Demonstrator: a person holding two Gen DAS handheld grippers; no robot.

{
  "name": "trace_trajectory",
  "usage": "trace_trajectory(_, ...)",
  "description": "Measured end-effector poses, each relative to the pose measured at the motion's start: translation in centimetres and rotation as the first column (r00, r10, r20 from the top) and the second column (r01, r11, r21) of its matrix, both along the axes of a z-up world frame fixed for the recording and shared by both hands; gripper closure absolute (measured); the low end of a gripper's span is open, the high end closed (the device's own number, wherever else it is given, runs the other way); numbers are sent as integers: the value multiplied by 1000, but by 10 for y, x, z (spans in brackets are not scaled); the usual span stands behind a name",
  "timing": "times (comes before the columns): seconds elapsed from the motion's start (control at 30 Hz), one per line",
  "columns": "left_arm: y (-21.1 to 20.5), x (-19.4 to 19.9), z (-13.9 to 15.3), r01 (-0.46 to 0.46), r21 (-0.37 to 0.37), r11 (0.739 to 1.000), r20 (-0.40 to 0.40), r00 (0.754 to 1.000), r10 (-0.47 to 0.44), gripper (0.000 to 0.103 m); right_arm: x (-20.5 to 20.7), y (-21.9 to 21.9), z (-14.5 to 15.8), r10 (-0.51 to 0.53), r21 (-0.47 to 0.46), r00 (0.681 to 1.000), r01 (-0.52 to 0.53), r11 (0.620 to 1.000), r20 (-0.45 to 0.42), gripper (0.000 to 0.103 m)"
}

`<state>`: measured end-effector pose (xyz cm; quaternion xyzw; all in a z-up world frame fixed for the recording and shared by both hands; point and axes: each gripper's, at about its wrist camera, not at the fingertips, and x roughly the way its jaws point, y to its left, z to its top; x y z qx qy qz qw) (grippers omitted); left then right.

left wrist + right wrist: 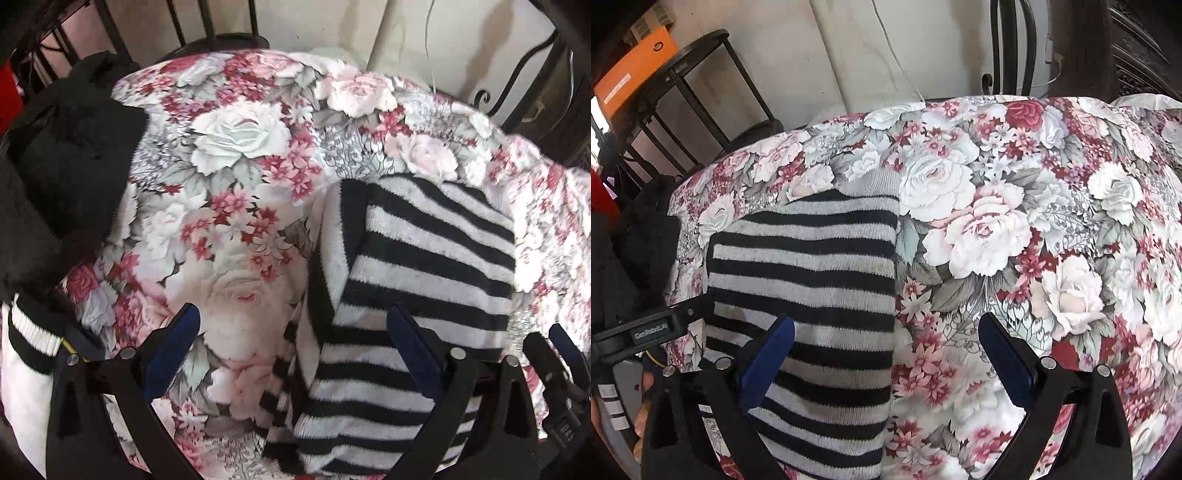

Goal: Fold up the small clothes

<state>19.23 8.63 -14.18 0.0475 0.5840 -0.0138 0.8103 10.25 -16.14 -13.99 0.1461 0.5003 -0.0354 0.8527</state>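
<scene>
A black-and-white striped garment [424, 266] lies folded into a long strip on the floral cloth [236, 155]. In the left wrist view it fills the right half. My left gripper [295, 332] is open above the garment's left edge, holding nothing. In the right wrist view the striped garment [812, 280] lies left of centre. My right gripper [886, 339] is open above its right edge, empty, with the left finger [768, 354] over the stripes. The right gripper's fingers [561, 350] show at the far right of the left wrist view.
A black garment [66, 170] lies heaped at the left edge of the floral cloth. A black metal rack [701, 88] with an orange box [635, 74] stands behind on the left. Dark metal chair frames [535, 74] stand at the back right.
</scene>
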Motion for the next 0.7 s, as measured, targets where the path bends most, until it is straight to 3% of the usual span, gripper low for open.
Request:
trace_trajectory(0.03, -4, 5, -8, 5, 20, 1000, -31, 1000, -4, 4, 5, 4, -14, 15, -13, 997, -16, 1000, -70, 3)
trace_trajectory(0.07, -8, 8, -25, 10, 41, 999, -83, 997, -7, 4, 14, 9, -42, 40, -14, 980, -43, 999, -194, 3)
trace_trajectory(0.1, -6, 8, -43, -8, 23, 1000, -126, 992, 11, 4, 14, 5, -55, 46, 55, 977, -35, 998, -207, 3)
trace_trajectory(0.17, 0, 8, -43, -46, -32, 998, -118, 992, 42, 4, 9, -10, -60, 0, 163, 982, 32, 986, -188, 3)
trace_trajectory(0.23, 1, 11, -37, -27, -25, 999, -129, 991, 23, 4, 14, -8, -50, 29, 112, 979, -6, 994, -204, 3)
trace_trajectory(0.33, 4, 7, -18, -12, -14, 1000, -89, 996, 10, 5, 13, 7, -22, 35, -31, 990, -39, 999, -135, 3)
trace_trajectory(0.53, 7, -39, -2, 77, 6, 997, -109, 991, -76, 5, -15, 15, -13, 149, 63, 975, -140, 988, -166, 3)
trace_trajectory(0.7, 36, -92, 3, 47, 31, 998, -102, 994, -44, 5, -48, 22, -4, 128, 108, 978, -112, 988, -163, 3)
